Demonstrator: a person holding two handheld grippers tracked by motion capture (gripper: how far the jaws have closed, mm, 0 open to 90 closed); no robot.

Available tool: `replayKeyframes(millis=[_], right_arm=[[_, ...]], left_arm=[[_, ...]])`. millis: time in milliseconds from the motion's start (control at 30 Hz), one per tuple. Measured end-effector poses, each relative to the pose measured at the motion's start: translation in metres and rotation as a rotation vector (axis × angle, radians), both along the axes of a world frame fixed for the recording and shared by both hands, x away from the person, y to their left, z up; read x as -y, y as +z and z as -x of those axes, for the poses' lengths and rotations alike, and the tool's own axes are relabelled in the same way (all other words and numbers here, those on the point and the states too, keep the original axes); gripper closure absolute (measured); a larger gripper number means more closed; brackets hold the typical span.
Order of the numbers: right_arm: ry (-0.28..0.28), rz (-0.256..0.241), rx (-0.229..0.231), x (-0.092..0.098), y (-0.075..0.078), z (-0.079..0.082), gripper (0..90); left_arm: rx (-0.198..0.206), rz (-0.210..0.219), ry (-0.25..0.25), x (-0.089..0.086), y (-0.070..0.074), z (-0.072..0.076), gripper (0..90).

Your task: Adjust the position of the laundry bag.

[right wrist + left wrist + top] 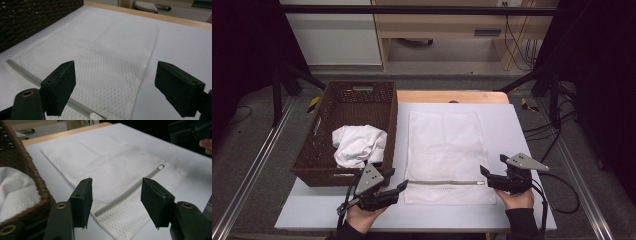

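**Both grippers spread at the bag's zipper end**

White surface (522, 135) fills my high view, with dark floor and pale furniture behind it. On it lies a white mesh laundry bag (447, 150), flat, its grey zipper (444, 182) running across the near end. Touching or just beside the bag's left edge stands a brown wicker basket (332, 170), and a crumpled white cloth (358, 145) sits inside it.

My left gripper (402, 186) hovers at the left end of the zipper, close to the basket's near corner. In the left gripper view its jaws stand wide apart, gripping nothing, with the zipper (130, 192) and the bag (105, 167) lying between and beyond them; the basket wall (22, 167) and the cloth (15, 192) show at the left there.

My right gripper (484, 172) sits at the zipper's right end, just by the white pull (481, 183). In the right gripper view its jaws are also wide and empty, above the bag (105, 57), with the pull (95, 116) low between them and the zipper (22, 71) running off to the left.
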State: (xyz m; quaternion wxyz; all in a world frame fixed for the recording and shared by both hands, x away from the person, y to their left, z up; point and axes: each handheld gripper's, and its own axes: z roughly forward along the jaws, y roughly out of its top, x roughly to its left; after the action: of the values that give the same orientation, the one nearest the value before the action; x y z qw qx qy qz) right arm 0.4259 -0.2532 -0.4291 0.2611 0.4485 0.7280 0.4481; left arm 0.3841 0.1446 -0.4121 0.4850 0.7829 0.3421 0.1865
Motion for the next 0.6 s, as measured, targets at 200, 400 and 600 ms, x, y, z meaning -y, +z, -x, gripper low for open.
replayKeyframes(millis=[200,400,600], right_arm=[[-0.011,0.013,-0.038,0.0,-0.009,-0.003,22.8],[-0.005,0.052,-0.091,-0.001,-0.02,-0.01,26.7],[-0.01,0.047,-0.148,0.0,-0.033,-0.019,32.3]], left_arm=[[-0.105,-0.076,-0.002,0.011,-0.027,-0.006,49.7],[-0.151,-0.137,0.0,0.015,-0.042,-0.01,55.0],[-0.209,-0.191,0.011,0.02,-0.059,-0.015,61.0]])
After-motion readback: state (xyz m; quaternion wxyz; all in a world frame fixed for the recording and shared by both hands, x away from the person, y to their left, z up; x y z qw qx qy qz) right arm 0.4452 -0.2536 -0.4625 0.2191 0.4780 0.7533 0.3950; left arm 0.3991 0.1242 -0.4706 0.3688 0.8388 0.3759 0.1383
